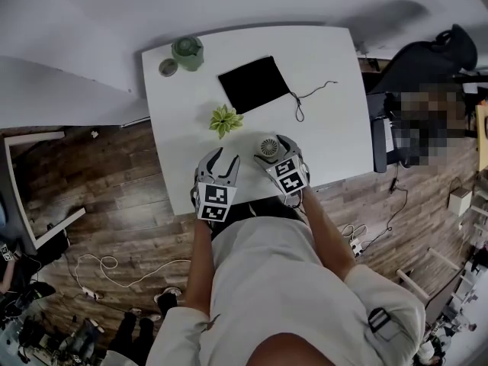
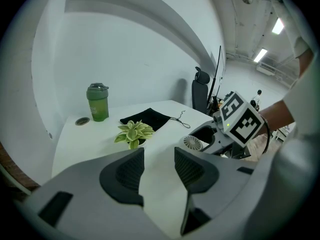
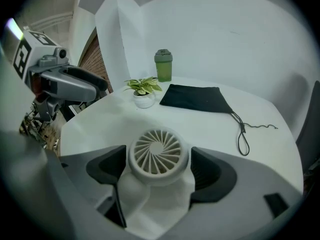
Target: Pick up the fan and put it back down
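Right gripper (image 3: 159, 173): pitched steeply down, jaws apart astride small white fan (image 3: 158, 151), pads just clear. Left gripper (image 2: 159, 166): beside fan, tilted down, jaws apart, empty.

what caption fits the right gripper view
Small white fan between the right gripper's open jaws; plant, pouch and bottle behind

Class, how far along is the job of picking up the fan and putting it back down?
Done: cannot tell whether the fan has already been lifted; it stands on the table. In hand: the right gripper straddles it, jaws open, pads not pressing. The left gripper is open and empty. Left: either grip, lift and set down, or just withdraw.
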Action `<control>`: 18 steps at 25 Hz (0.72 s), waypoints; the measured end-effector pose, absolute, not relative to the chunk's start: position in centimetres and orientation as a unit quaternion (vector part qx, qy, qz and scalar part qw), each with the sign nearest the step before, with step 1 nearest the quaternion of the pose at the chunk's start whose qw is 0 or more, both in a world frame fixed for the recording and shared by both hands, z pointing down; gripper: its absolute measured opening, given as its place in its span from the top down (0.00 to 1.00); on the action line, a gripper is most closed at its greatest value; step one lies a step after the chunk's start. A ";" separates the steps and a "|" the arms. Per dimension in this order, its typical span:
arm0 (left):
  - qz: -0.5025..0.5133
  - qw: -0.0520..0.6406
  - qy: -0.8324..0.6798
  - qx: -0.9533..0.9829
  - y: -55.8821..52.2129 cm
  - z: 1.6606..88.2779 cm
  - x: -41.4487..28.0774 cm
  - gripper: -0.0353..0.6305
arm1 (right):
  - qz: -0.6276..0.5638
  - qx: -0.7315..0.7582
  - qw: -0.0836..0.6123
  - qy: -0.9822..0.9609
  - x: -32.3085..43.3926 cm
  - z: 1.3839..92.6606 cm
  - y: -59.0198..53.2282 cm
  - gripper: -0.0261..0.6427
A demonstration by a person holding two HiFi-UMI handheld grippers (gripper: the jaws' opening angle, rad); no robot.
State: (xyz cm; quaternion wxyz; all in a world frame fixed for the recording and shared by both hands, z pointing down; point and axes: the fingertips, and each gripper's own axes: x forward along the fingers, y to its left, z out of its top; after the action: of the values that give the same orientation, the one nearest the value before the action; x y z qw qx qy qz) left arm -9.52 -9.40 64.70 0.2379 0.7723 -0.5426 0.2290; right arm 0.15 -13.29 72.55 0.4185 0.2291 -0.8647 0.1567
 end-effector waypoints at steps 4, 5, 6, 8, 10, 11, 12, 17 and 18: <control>0.225 0.237 -0.541 0.775 -9.4 64.5 -9.5 0.68 | 0.155 0.237 0.425 -0.860 0.6 72.8 -13.2 0.33; 0.225 0.236 -0.541 0.776 -9.4 64.4 -9.5 0.68 | 0.154 0.240 0.423 -0.860 0.7 72.7 -13.2 0.33; 0.224 0.235 -0.540 0.777 -9.4 64.4 -9.5 0.68 | 0.152 0.243 0.419 -0.861 0.7 72.4 -13.2 0.33; 0.221 0.230 -0.539 0.779 -9.5 64.1 -9.5 0.68 | 0.142 0.251 0.413 -0.864 0.9 71.8 -13.4 0.34; 0.218 0.221 -0.538 0.783 -9.8 63.5 -9.4 0.68 | 0.134 0.261 0.406 -0.865 1.1 70.8 -13.6 0.35; 0.216 0.217 -0.538 0.786 -9.9 63.2 -9.4 0.68 | 0.130 0.265 0.401 -0.867 1.2 70.0 -13.8 0.36; 0.215 0.214 -0.537 0.788 -10.1 62.9 -9.4 0.68 | 0.124 0.271 0.395 -0.869 1.2 69.4 -13.9 0.37; 0.202 0.188 -0.532 0.800 -11.1 60.7 -9.2 0.68 | 0.090 0.301 0.356 -0.880 1.2 64.7 -14.6 0.43; 0.199 0.181 -0.531 0.804 -11.4 60.0 -9.1 0.68 | 0.083 0.307 0.348 -0.882 1.2 63.5 -14.7 0.45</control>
State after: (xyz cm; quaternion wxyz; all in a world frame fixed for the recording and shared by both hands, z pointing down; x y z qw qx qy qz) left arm -9.09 -11.35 60.01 0.1805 0.8035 -0.5313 0.1986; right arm 1.17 -14.70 63.53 0.3480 0.3073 -0.8818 0.0827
